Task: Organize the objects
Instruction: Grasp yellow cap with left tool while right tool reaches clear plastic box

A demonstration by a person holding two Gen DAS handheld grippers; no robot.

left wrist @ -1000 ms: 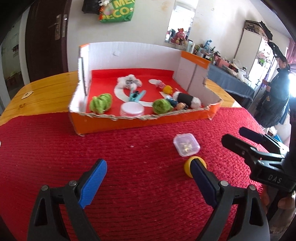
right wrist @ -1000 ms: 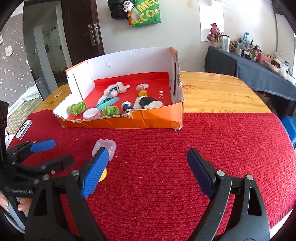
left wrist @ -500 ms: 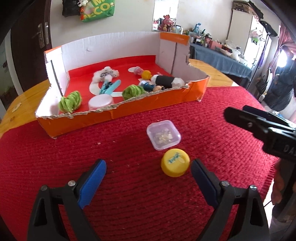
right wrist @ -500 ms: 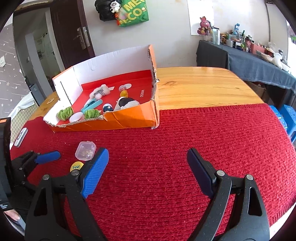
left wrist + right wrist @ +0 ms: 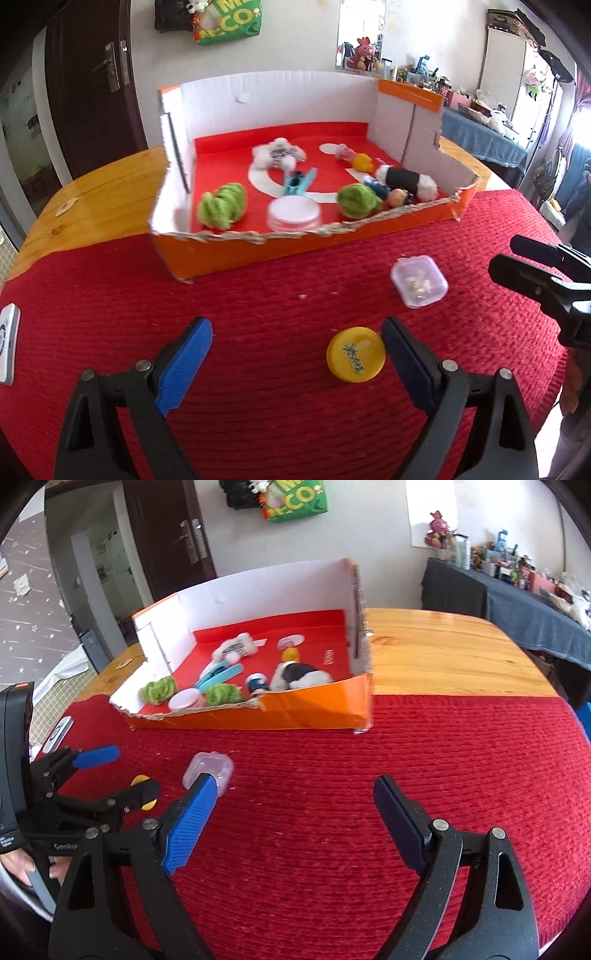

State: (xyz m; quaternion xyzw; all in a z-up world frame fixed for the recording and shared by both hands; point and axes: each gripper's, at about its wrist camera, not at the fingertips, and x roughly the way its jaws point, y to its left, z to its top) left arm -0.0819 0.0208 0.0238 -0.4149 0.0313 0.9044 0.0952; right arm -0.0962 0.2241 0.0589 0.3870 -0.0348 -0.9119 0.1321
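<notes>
Red knitted cloth (image 5: 280, 424) covers the near half of the wooden table (image 5: 443, 653), and on it lie the two loose things not yet put away: a round yellow plastic bottle cap (image 5: 355, 355) and a small clear square plastic case (image 5: 419, 281). The left gripper (image 5: 295, 363) hangs wide apart and empty, the cap just inside its right finger. The right gripper (image 5: 293, 810) is likewise spread and holds nothing, the case beside its left finger.

The step in hand looks like the approach to the cap. Next, the left gripper should centre on it, lower and close.

The torn-edged orange cardboard box (image 5: 295, 247) stands just beyond with a low front wall. Open cloth lies to the right.
</notes>
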